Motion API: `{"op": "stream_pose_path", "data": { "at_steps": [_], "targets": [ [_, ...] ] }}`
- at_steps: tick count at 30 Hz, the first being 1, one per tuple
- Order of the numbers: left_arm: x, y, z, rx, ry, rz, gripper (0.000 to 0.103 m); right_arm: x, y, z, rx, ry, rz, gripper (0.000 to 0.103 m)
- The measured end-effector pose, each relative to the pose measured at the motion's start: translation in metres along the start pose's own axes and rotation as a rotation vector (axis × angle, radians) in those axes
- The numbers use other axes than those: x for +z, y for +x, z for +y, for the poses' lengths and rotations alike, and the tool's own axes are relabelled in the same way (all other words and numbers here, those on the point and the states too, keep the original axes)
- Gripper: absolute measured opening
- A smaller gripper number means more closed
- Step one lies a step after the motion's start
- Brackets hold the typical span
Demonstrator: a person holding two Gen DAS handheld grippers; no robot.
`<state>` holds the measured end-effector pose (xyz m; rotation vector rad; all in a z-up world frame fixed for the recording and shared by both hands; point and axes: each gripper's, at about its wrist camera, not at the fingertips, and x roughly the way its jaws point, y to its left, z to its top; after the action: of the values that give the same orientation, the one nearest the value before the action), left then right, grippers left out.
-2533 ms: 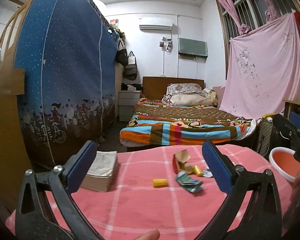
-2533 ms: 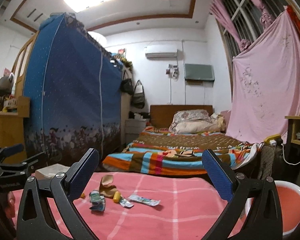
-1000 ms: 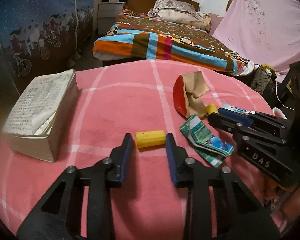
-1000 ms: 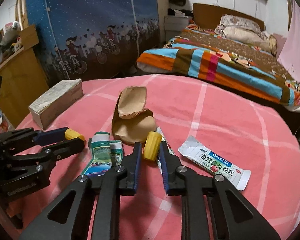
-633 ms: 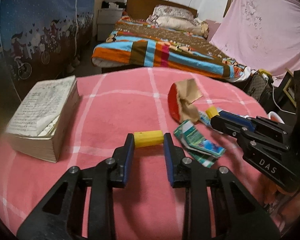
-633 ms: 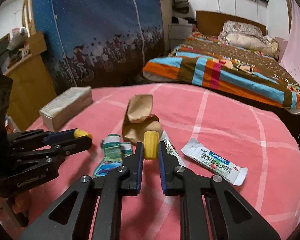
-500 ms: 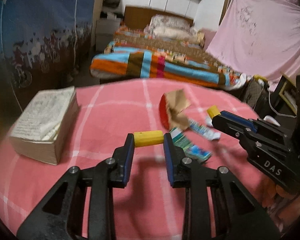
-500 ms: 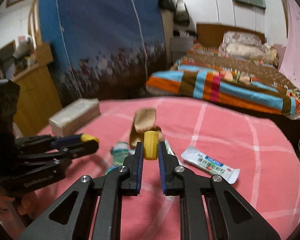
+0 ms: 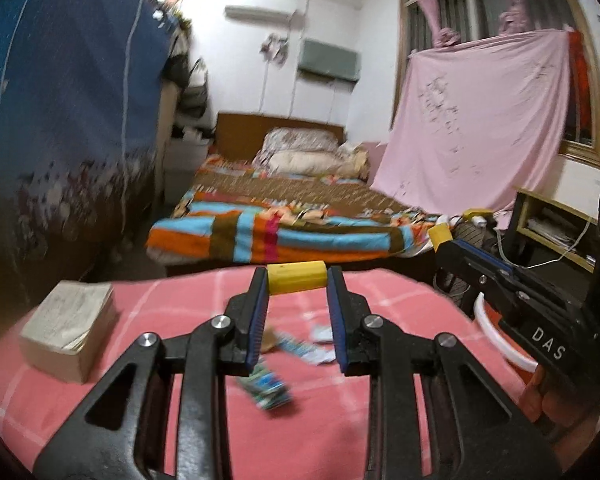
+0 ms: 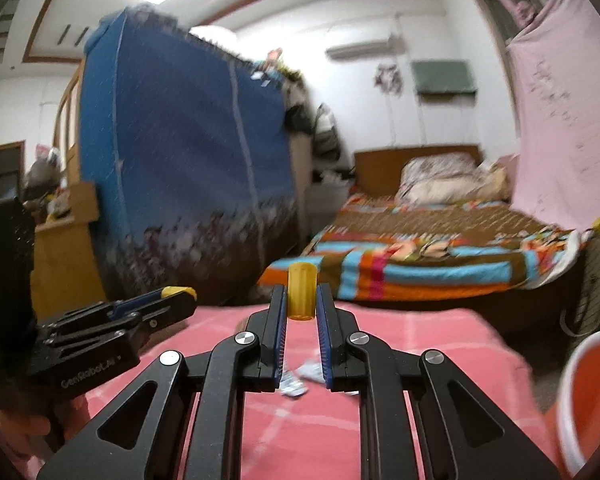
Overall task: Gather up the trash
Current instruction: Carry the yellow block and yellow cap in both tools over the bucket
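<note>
My left gripper [image 9: 297, 280] is shut on a yellow cylinder [image 9: 297, 277], held crosswise above the pink tablecloth [image 9: 388, 412]. My right gripper [image 10: 302, 298] is shut on a second yellow cylinder [image 10: 301, 295], held upright above the cloth [image 10: 312, 436]. Each gripper shows in the other's view, the right one [image 9: 440, 236] at the right, the left one [image 10: 176, 292] at the left. Loose wrappers lie on the cloth below: a green packet [image 9: 266, 388] and white scraps [image 9: 320, 350], and white scraps [image 10: 300, 380] in the right wrist view.
A thick book [image 9: 70, 334] lies at the table's left. An orange basin with a white rim [image 10: 592, 396] stands low at the right, also seen in the left wrist view [image 9: 504, 348]. A bed [image 9: 284, 224] and a blue wardrobe [image 10: 180, 176] lie beyond the table.
Both grippers have lifted their yellow cylinders off the cloth and tilted up, so the table and wrappers have dropped low in both views.
</note>
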<state>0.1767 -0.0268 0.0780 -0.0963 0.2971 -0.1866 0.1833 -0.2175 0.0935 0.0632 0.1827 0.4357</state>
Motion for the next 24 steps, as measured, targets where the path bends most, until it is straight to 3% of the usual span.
{"op": "stream_pose_path", "data": {
  "at_steps": [8,11,18,24],
  "targets": [
    [0.014,0.001,-0.065,-0.102,0.109,-0.106,0.009,0.007,-0.043,-0.04,-0.198,-0.031,-0.135,0.012],
    [0.016,0.009,-0.09,-0.15,0.134,-0.109,0.009,0.005,-0.059,-0.058,-0.27,-0.022,-0.163,0.012],
    [0.012,0.034,-0.153,-0.26,0.164,-0.057,0.009,-0.007,-0.085,-0.116,-0.424,0.06,-0.171,0.012],
    [0.005,0.054,-0.202,-0.359,0.196,0.015,0.009,-0.018,-0.103,-0.158,-0.504,0.159,-0.157,0.012]
  ]
}}
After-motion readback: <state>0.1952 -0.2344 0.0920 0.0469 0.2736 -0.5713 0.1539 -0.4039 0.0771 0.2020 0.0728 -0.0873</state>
